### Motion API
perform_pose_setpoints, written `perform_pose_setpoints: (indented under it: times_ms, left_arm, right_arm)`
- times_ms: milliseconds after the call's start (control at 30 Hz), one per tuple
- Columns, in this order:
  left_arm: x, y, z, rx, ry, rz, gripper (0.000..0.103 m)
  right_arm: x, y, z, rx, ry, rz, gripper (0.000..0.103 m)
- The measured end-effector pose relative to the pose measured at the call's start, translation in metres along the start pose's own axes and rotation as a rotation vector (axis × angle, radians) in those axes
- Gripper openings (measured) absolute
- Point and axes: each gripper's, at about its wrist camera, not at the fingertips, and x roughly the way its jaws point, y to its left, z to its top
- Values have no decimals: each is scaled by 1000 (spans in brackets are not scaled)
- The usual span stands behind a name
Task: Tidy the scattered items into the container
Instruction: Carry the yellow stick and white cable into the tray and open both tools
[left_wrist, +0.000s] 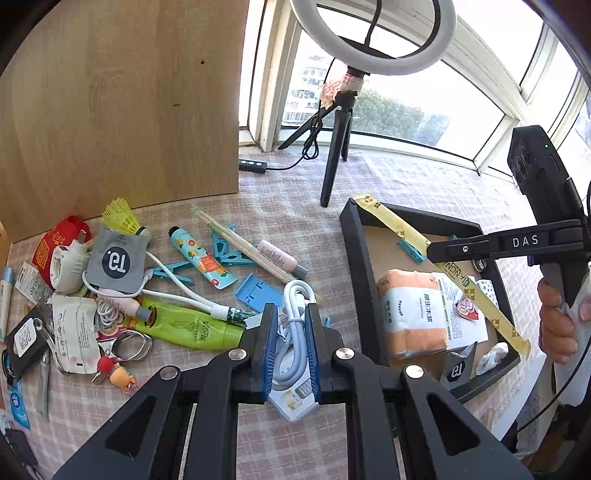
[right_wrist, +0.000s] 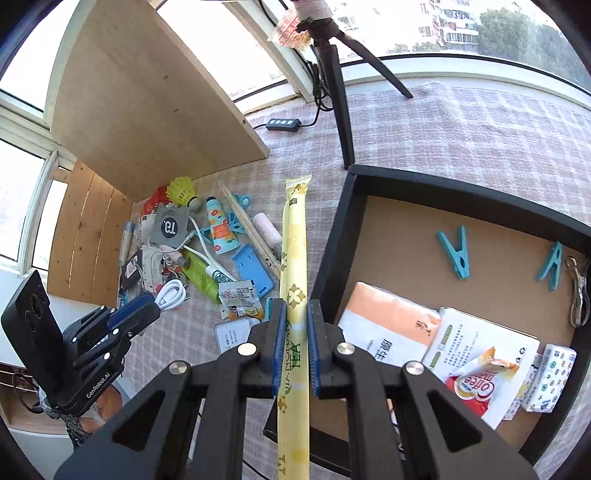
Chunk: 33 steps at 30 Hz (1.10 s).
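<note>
the left gripper, at the bottom centre of its own view, has its fingers clenched on a coiled white cable, held clear of the checked table. the right gripper, bottom centre of the right wrist view, grips a long yellow tea stick that runs up the middle of that frame, just left of the tray. in the left wrist view the same stick slants across the tray from its upper left corner toward the lower right. the black-walled tray fills the right of both views and holds an orange tissue pack, a white sachet, a coffee packet, two blue pegs and a metal clip. still scattered at centre left of the left wrist view: a green tube, a grey pouch, a floral tube, chopsticks, a pink tube, a blue holder and a yellow shuttlecock. a hand grips the right handle at the right edge
</note>
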Motion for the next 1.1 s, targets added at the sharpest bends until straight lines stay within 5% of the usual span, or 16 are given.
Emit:
perform_pose_setpoints:
  times_ms: [500, 567, 600, 667, 867, 1100]
  left_arm:
    - [12, -191, 11, 247, 0, -224, 14]
    - [13, -208, 10, 275, -34, -200, 18]
    - [15, -215, 9, 285, -33, -189, 33]
    - [19, -223, 8, 286, -25, -176, 58]
    - [15, -225, 1, 303, -39, -139, 57]
    - [4, -181, -4, 208, -52, -95, 57]
  right_arm:
    - [-111, -147, -72, 239, -162, -220, 12]
    - [-115, -157, -76, 253, -168, -175, 14]
    - [-116, -159, -78, 260, -162, -179, 24]
    - [-120, -159, -79, 260, -175, -219, 44]
    - [-127, -143, -77, 213, -233, -230, 51]
    - [-107, -113, -69, 139, -204, -206, 51]
